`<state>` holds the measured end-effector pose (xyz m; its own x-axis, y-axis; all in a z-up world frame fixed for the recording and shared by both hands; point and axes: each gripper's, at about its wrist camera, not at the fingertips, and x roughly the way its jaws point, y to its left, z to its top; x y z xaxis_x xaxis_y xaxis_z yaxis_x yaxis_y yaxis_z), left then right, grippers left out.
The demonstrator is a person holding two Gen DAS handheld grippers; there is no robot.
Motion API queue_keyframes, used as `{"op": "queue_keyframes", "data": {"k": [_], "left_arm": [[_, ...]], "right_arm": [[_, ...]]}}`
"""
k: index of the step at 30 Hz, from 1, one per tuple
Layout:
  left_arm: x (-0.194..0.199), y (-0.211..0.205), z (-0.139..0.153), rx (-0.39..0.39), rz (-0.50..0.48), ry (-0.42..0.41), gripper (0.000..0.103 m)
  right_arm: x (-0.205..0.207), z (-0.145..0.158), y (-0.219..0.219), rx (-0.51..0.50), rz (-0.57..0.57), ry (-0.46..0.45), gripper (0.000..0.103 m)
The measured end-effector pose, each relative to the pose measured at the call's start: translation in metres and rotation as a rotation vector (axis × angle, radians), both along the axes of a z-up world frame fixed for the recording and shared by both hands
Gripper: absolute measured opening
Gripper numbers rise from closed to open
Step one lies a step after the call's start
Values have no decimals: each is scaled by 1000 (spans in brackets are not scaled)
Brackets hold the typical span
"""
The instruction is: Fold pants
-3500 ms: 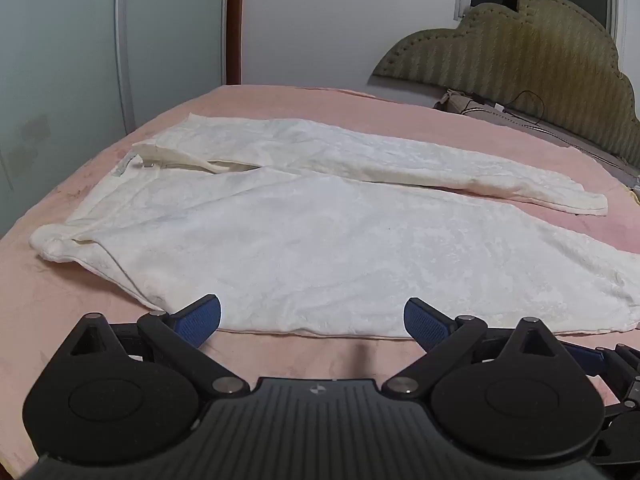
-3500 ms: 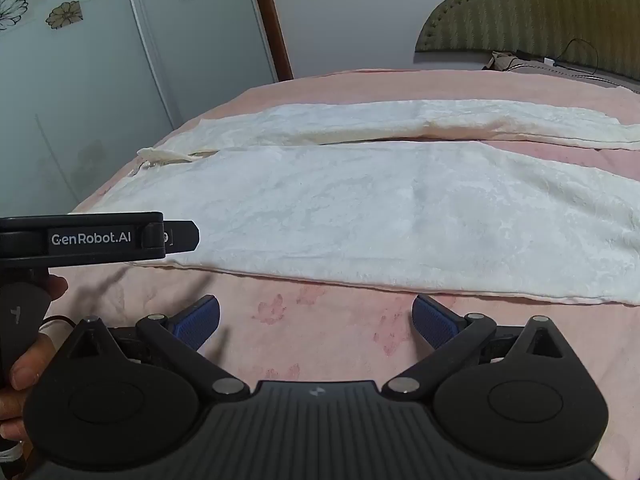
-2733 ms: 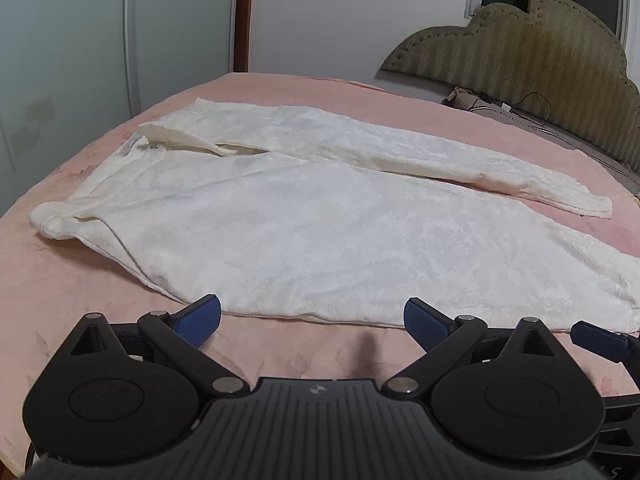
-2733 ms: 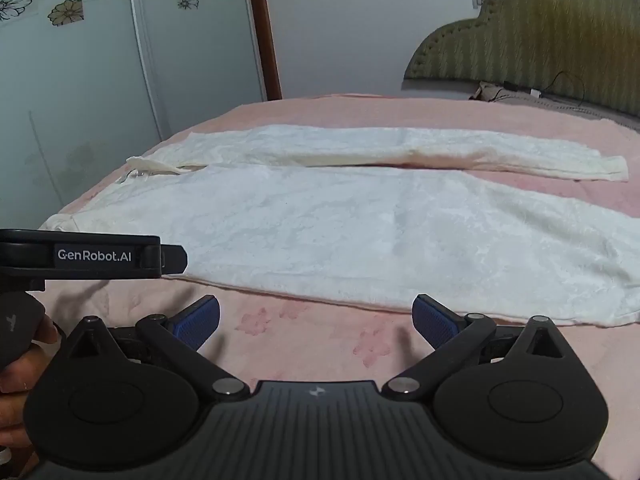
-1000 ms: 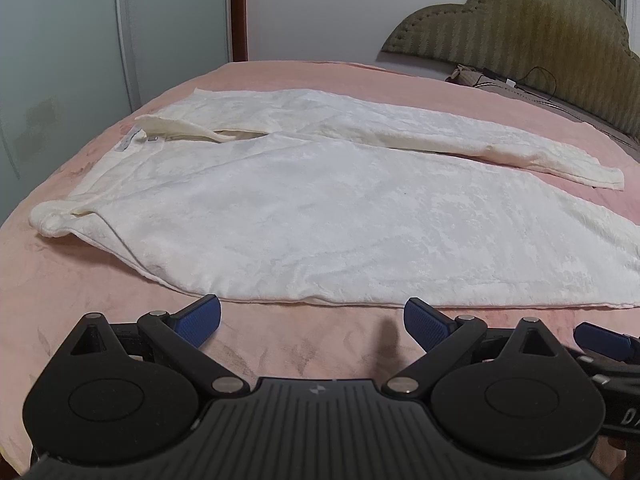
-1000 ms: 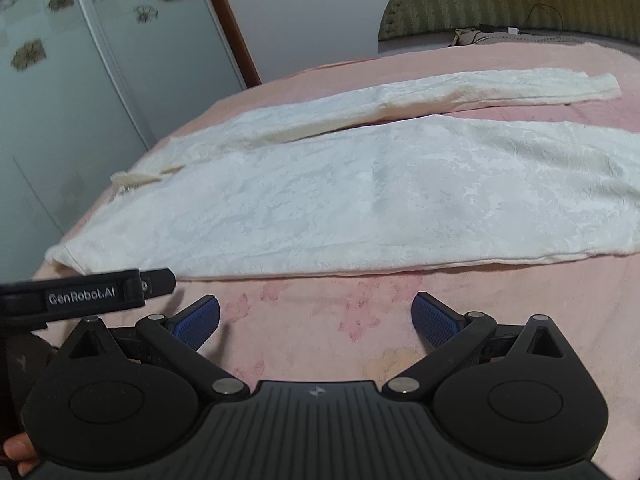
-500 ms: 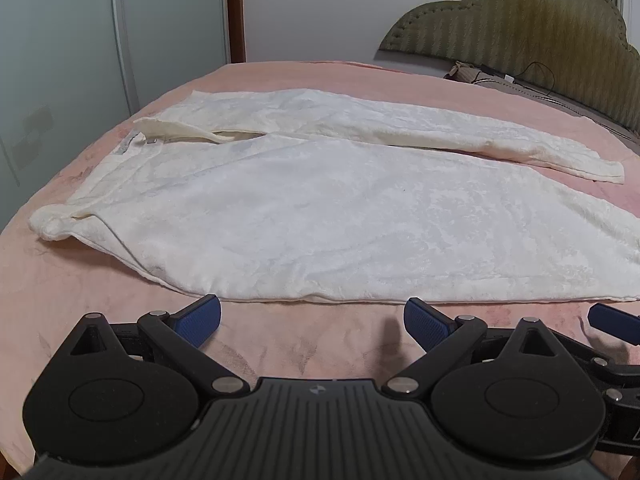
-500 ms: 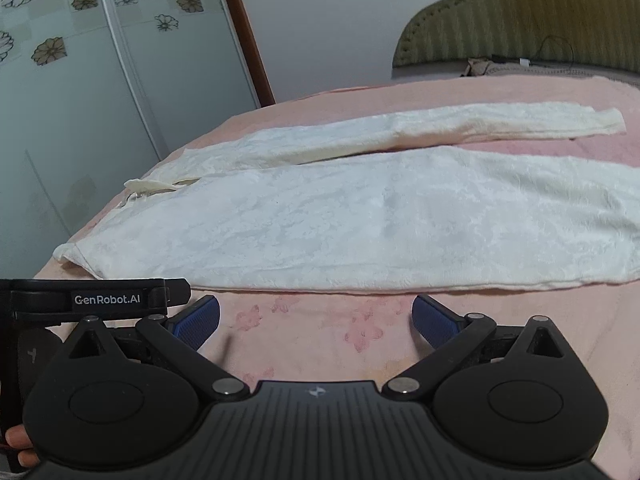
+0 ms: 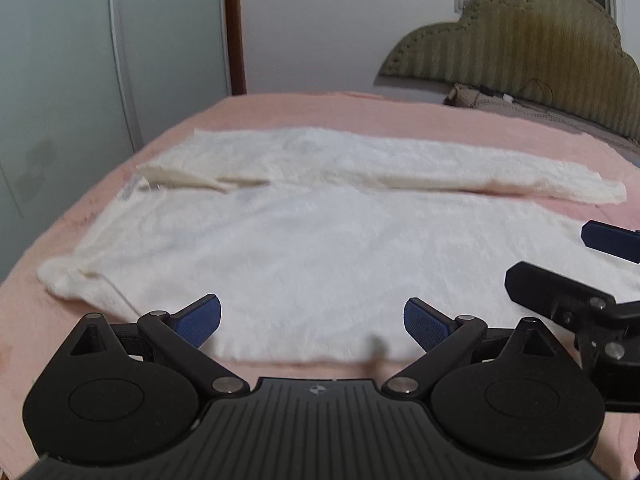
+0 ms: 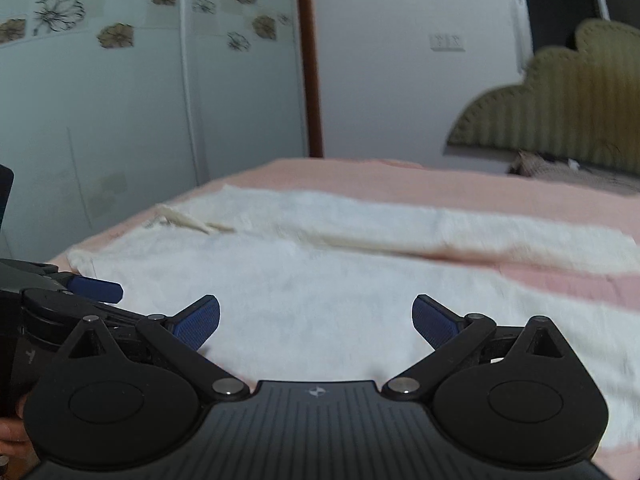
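White pants (image 9: 320, 248), no legible writing

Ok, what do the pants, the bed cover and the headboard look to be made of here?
The pants look like soft off-white woven cloth, matte, possibly with a faint raised pattern; motion blur leaves it open. The bed cover looks like a plush pink fabric, matte, with faint darker prints near its edge. The headboard looks upholstered in olive ribbed fabric, with a studded scalloped rim.
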<state>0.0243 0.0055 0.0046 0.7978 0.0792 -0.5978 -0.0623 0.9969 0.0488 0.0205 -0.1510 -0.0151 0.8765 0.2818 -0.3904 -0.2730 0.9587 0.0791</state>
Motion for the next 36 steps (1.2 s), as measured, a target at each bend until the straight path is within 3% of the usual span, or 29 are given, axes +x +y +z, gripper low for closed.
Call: {"op": "queue_keyframes", "data": {"k": [4,7,12,20,27,33,36], "left_arm": [[24,9,10,-1,43,-22,100],[45,19,13,6,89,-31,100],[84,33,11,19,164,-43,100],[116,51,-20,17,236,9,100],[119,57,-42,12,234,17,103],[121,41,-48,80,181,7,103],[123,42,-49,70,169,5,103]], "right_arm": [[28,2,4,-38,71,6,103],[52,-6,2,-19,120,62,103],[98,-8,1,-50,136,112,103],[219,0,4,-8,174,205,103],[329,-12,27,-67,128,257,103],[415,-25,37,105,203,348,103],[449,-31,40,211,236,417,103]]}}
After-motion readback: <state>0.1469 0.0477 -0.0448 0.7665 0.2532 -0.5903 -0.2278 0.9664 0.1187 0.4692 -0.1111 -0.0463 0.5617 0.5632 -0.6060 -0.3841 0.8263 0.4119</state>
